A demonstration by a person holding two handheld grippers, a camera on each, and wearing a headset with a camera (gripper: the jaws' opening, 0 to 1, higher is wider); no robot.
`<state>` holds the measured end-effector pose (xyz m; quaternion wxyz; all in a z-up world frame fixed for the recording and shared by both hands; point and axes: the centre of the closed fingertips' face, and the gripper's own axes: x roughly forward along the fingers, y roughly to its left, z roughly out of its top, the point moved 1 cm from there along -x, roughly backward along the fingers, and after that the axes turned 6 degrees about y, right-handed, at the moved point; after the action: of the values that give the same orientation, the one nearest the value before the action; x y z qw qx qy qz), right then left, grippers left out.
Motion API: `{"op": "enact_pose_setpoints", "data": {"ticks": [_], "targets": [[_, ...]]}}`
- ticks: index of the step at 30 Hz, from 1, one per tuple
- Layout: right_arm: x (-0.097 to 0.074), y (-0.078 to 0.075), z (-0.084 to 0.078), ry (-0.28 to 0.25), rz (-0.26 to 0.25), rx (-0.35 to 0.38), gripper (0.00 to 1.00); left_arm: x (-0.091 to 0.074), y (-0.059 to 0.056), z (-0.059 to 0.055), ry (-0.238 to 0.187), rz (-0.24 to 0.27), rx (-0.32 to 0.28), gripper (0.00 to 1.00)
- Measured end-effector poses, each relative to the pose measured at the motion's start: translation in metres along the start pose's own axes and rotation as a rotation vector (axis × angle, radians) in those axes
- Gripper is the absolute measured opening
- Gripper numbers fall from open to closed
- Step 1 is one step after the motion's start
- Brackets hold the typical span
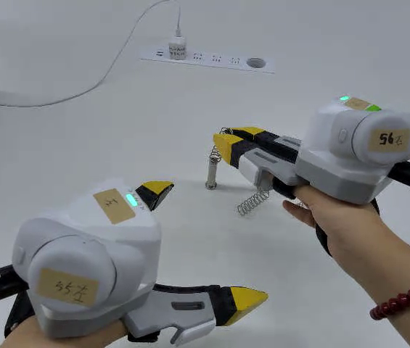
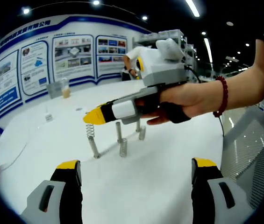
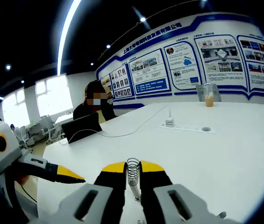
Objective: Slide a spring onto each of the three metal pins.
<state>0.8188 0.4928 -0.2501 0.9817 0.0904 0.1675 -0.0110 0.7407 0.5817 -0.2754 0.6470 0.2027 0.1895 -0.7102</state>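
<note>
Jaws on the left gripper (image 1: 210, 241) are standing wide apart at the near edge of the head view, gripping nothing and hovering over the bare white counter (image 1: 67, 138). In the left gripper view the two yellow tips are showing far from each other at the bottom.

Farther out and to the right, the right gripper (image 1: 223, 143) is reaching in toward the middle of the counter. It is pinching a spring (image 1: 215, 154) between its closed yellow tips. The spring is hanging upright, directly over a metal pin (image 1: 210, 176) that is standing on the counter. The spring's lower end is meeting the pin's top; how far it is seated over the pin I cannot tell. The right gripper view is showing the same coil clamped between the tips, with the pin below it.

Just beside the pin, under the right gripper's body, a second spring (image 1: 253, 201) is lying tilted on the counter. The left gripper view is showing two more metal pieces (image 2: 118, 132) standing near it; I cannot tell whether a spring is sitting around either.

At the far side, well apart from the work, a power strip (image 1: 212, 59) is lying flat with a charger (image 1: 178, 49) plugged in, and a cable (image 1: 110, 65) is trailing off to the left.
</note>
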Motion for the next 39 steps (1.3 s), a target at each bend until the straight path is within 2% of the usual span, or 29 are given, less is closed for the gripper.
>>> {"op": "enact_pose_setpoints", "data": {"ticks": [7,18,25,39], "targets": [[0.005,0.005,-0.006,0.031,0.004,-0.082,0.12,0.0,0.0,-0.003,0.012,-0.003,-0.004,1.0],[0.011,0.006,-0.017,0.071,-0.011,-0.159,0.12,-0.002,0.003,-0.003,0.012,0.004,-0.012,0.99],[0.015,0.006,-0.027,0.103,-0.015,-0.18,0.12,-0.002,0.005,-0.005,0.017,0.009,-0.014,0.97],[0.02,0.003,-0.039,0.144,-0.018,-0.173,0.12,-0.002,0.006,-0.007,0.028,0.01,-0.007,0.95]]}}
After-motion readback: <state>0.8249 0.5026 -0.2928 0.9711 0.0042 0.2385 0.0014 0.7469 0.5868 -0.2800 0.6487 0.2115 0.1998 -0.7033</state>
